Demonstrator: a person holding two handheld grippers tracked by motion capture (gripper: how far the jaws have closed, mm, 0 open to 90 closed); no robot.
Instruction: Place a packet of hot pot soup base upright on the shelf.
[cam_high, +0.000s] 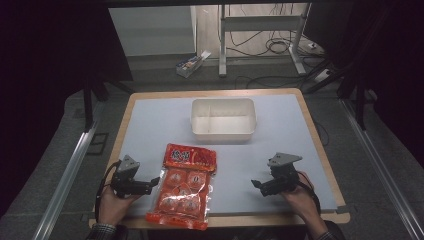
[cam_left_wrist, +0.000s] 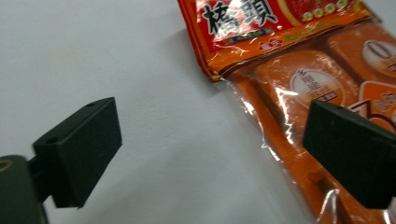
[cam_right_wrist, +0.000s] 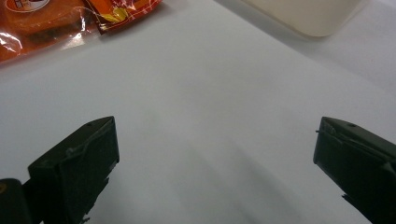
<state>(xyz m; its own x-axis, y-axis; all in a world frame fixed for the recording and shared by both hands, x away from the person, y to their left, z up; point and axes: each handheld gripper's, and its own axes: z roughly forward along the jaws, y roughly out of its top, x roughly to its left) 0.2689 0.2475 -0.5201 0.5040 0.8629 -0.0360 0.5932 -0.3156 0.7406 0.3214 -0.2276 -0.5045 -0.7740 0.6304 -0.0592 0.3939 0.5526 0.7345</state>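
The orange snack pack (cam_high: 184, 186) lies flat, nearer the person than the white tub (cam_high: 223, 119). Left gripper (cam_high: 153, 183) sits spread wide at its left edge, so bite the film border squarely. Right gripper (cam_high: 258, 186), also gaping and empty, waits well off to the pack's right.

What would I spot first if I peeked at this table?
The bright orange-red snack pack jumps out first, lying flat at the near edge of the pale table. Behind it, toward the far side, sits a white tub. The left gripper is right beside the pack with its jaws open, and the right gripper waits open over bare table farther off.
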